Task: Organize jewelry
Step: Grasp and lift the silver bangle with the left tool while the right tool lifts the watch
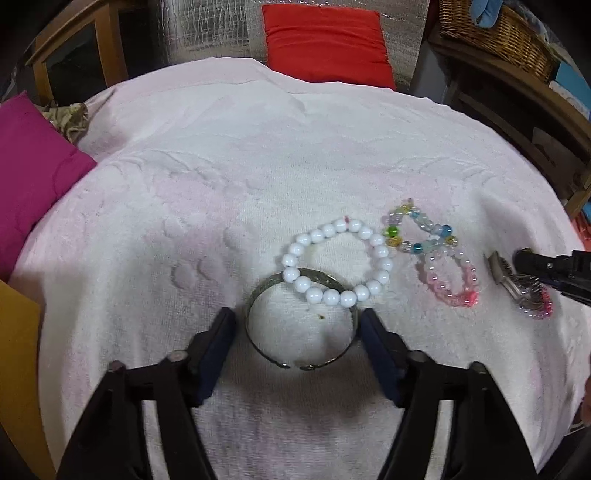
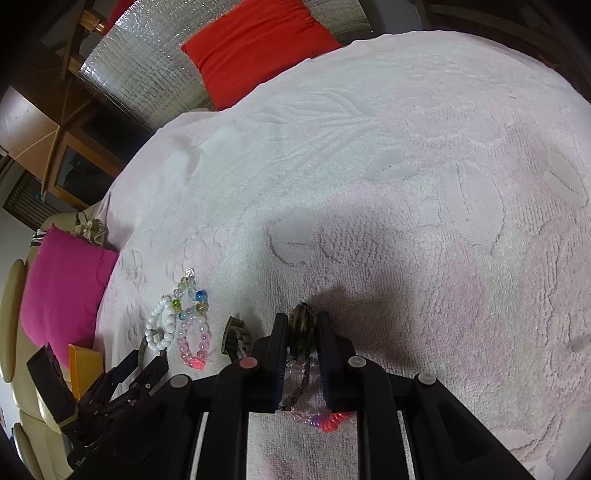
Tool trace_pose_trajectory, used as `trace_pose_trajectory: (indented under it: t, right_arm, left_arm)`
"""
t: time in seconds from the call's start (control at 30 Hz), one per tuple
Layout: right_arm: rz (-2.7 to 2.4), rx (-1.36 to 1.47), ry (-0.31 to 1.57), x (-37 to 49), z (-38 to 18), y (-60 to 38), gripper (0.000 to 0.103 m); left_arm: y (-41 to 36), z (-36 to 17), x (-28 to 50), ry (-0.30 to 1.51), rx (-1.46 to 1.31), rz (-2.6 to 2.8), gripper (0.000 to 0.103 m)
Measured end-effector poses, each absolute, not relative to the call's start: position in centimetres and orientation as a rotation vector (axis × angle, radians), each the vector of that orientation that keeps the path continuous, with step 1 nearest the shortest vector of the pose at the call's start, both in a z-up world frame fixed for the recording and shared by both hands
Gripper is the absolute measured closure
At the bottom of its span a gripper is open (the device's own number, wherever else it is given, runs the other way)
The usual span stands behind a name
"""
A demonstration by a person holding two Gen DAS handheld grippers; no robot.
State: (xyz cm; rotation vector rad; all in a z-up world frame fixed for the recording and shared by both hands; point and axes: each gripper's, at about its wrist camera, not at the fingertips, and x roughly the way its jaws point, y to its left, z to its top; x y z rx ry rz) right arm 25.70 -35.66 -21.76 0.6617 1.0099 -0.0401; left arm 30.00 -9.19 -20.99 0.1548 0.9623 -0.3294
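Note:
On a pink-white towel lie a metal cuff bangle, a white bead bracelet overlapping its far edge, a multicolour glass bead bracelet and a pink bead bracelet. My left gripper is open, its fingers on either side of the bangle. My right gripper is shut on a metal wristwatch; its band trails left, and a pink-purple bead bracelet lies under the jaws. The right gripper shows at the right edge of the left wrist view.
A red cushion lies beyond the towel, a magenta cushion to the left. A wicker basket and wooden shelves stand at the far right. An orange card lies at the near left.

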Motion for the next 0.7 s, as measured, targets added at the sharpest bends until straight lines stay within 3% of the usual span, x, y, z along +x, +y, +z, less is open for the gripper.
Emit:
trace_pose_trajectory:
  t: [0.7]
  right_arm:
    - [0.051, 0.593, 0.837, 23.8, -17.4, -34.9, 0.09]
  left_arm:
    - [-5.2, -18.5, 24.5, 1.017, 0.112, -0.336, 0.041]
